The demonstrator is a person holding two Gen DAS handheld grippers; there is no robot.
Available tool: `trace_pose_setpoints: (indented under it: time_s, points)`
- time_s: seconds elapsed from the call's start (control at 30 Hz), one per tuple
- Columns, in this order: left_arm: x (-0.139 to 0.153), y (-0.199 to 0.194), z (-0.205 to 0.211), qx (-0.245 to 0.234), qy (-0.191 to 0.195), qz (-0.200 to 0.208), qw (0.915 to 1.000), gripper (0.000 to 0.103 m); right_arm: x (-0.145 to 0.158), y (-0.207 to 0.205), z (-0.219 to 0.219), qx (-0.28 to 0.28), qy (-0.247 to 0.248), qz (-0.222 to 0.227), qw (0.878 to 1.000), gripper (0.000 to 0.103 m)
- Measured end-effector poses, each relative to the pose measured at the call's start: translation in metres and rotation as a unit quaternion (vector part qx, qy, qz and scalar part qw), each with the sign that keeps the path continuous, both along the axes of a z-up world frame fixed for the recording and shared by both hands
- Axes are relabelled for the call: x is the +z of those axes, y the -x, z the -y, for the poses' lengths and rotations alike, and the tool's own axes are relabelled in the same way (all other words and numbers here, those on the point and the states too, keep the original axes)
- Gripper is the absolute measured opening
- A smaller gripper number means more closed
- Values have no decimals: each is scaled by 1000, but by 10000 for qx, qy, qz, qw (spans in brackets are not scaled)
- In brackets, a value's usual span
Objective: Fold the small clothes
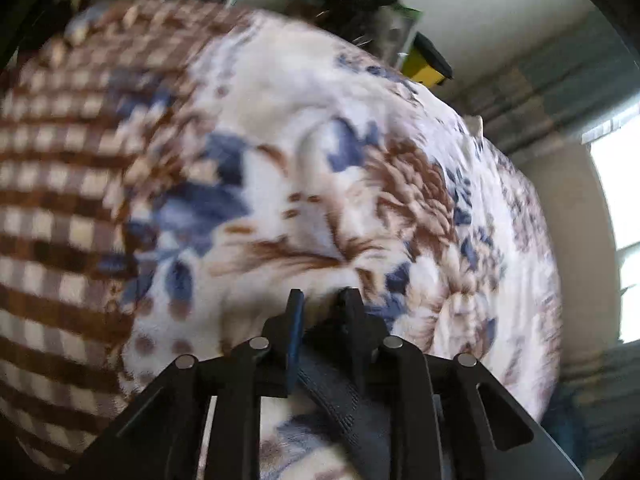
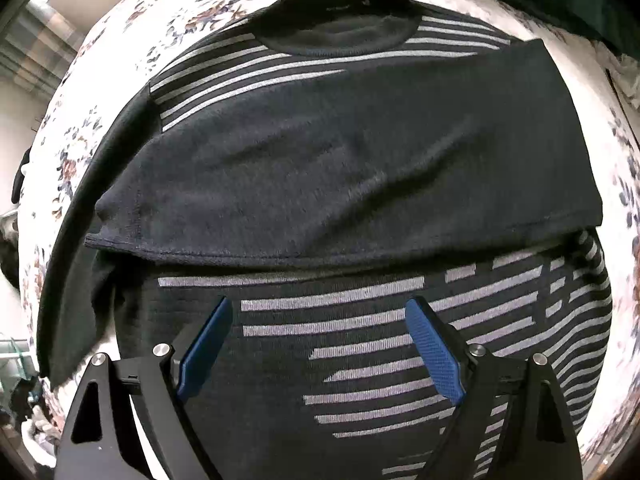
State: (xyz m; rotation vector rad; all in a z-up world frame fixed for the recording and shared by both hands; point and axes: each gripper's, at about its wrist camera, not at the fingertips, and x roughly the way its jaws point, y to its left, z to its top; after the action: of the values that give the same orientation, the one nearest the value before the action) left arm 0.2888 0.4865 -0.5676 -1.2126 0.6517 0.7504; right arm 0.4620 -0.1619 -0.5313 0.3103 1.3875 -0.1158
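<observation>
The right gripper [image 2: 320, 344] hangs with its jaws spread wide and empty, pointing down over the striped lower front of the dark shirt [image 2: 360, 160]. Just beyond its tips a plain dark sleeve [image 2: 304, 184] is already folded across the chest; the collar lies farther off. I judge the sleeve folds begun and the bottom-to-top fold still to come.

The left gripper [image 1: 322, 300] shows a narrow gap between its jaws; a dark strip of fabric [image 1: 340, 396] lies below them, whether pinched I cannot tell. Ahead spreads the floral blanket [image 1: 280, 120]. No containers are visible.
</observation>
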Motion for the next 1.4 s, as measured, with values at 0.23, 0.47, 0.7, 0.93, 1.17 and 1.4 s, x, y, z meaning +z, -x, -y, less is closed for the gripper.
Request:
trace_pose_setpoints:
  time_s: [0.23,0.47,0.7,0.93,1.17,1.4]
  points:
    - [-27,26,29,387,956,1037,9893,56,-10,11,-5,60,-41,-43,10000,90]
    - [-29,-24,45,191,200,429,9987,70,-19,12,-15,0,-101,-129,9999,90]
    - [19,-71,57,-560,-1094,-242,9921,8,-11,-3,-12,-132,878,-167,9959,91]
    - [103,-110,105,-1684,-2333,-265,9573,8,-1,-17,11,-505,1350,-225,9893,98]
    - [171,-173,233,-3215,-2785,184,9049,8,8,-19,33,-635,1243,-134,9901,98]
    - [192,-219,410,-4773,-2549,557,8391,8,8,-7,94,-967,503,-64,9940,98]
